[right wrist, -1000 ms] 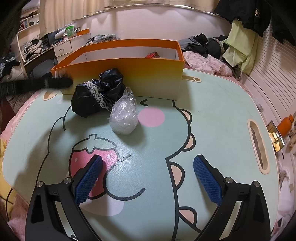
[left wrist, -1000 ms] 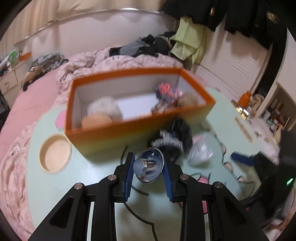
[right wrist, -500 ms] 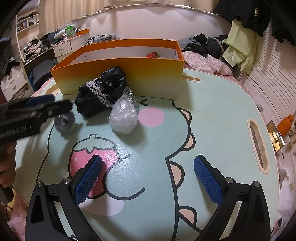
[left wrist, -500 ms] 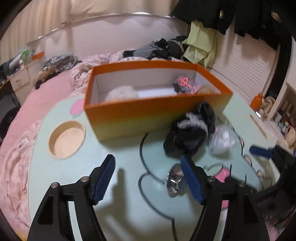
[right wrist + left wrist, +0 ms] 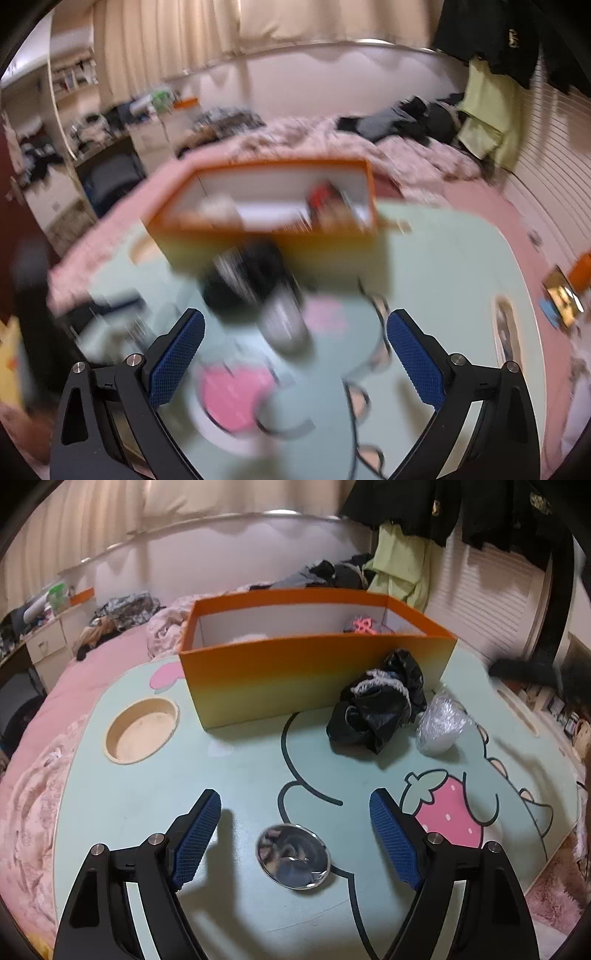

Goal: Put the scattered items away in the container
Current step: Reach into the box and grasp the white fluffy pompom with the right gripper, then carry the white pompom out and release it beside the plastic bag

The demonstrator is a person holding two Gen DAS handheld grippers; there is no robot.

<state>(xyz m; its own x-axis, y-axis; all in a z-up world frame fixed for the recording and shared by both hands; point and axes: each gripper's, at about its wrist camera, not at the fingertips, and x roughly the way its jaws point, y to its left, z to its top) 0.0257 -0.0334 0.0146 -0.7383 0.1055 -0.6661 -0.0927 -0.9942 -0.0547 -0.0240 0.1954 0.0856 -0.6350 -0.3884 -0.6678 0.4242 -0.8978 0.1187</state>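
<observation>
An orange box point(image 5: 317, 672) stands on the mint-green table point(image 5: 236, 775), with a pink item point(image 5: 360, 624) and pale items inside. A shiny metal cup point(image 5: 293, 855) lies on the table between the fingers of my open left gripper point(image 5: 295, 842), untouched. A black lacy cloth bundle point(image 5: 380, 705) and a clear plastic wad point(image 5: 441, 725) lie in front of the box. In the blurred right wrist view, my right gripper point(image 5: 295, 354) is open and empty above the table, facing the box point(image 5: 273, 229), the black bundle point(image 5: 251, 277) and the plastic wad point(image 5: 286, 325).
A round cup recess point(image 5: 142, 729) is sunk in the table's left side. A pink bed with rumpled bedding point(image 5: 37, 775) surrounds the table. Clothes hang at the back right point(image 5: 402, 568). A dresser point(image 5: 48, 642) stands at the far left.
My left gripper opened and let go of the metal cup, which now lies on the table, and drew back. My right gripper has lifted and swung quickly toward the box; its view is blurred.
</observation>
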